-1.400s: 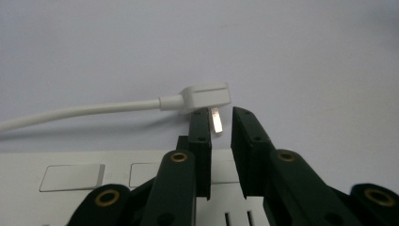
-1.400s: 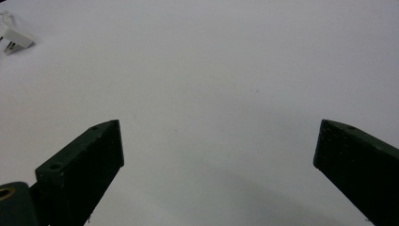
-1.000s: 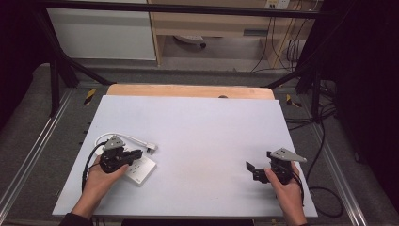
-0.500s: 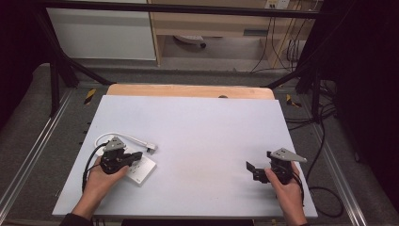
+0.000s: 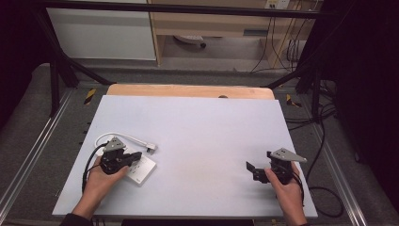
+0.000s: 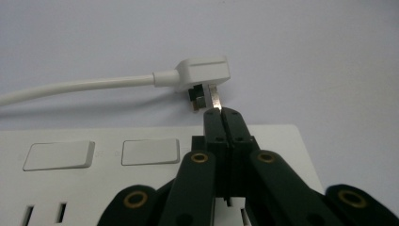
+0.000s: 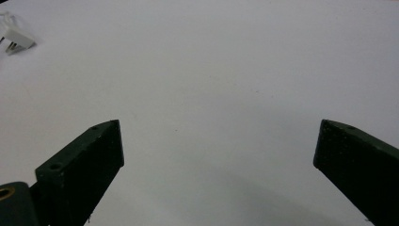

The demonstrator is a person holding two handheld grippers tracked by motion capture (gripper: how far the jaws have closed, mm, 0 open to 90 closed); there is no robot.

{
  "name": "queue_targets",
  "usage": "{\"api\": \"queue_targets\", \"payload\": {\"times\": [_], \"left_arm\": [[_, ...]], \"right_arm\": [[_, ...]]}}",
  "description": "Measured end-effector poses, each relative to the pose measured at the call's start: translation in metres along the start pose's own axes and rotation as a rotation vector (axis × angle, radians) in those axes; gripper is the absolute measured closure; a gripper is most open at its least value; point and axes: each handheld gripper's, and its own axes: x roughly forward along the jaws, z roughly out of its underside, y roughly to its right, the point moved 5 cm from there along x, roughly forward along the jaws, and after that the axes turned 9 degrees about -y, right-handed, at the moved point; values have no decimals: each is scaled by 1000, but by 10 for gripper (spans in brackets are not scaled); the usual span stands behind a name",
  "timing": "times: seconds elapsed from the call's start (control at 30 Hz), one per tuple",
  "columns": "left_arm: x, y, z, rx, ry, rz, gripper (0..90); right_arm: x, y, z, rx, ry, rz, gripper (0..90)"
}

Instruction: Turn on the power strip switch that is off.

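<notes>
A white socket strip [image 5: 141,170] [image 6: 94,174] with two rocker switches lies flat at the front left of the table. Its white plug [image 5: 151,148] [image 6: 202,75] rests on the table just past the strip, prongs pointing toward me, on a white cable [image 5: 117,136] [image 6: 75,87]. My left gripper [image 5: 134,156] [image 6: 225,114] sits low over the strip, shut with nothing between its jaws; the tips end just short of a plug prong. My right gripper [image 5: 251,170] [image 7: 216,146] rests at the front right, open and empty. The plug [image 7: 16,40] appears far off in the right gripper view.
The pale grey tabletop [image 5: 202,136] is bare between the two hands. A wooden board edge [image 5: 188,90] runs along the table's far side. Metal rails flank the table, and dark cables [image 5: 324,141] hang at the right.
</notes>
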Motion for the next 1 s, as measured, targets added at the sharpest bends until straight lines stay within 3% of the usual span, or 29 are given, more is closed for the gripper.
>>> {"api": "queue_targets", "payload": {"times": [1.0], "left_arm": [[2, -1, 3, -4, 11, 21, 900]], "right_arm": [[0, 0, 0, -2, 0, 1, 26]]}}
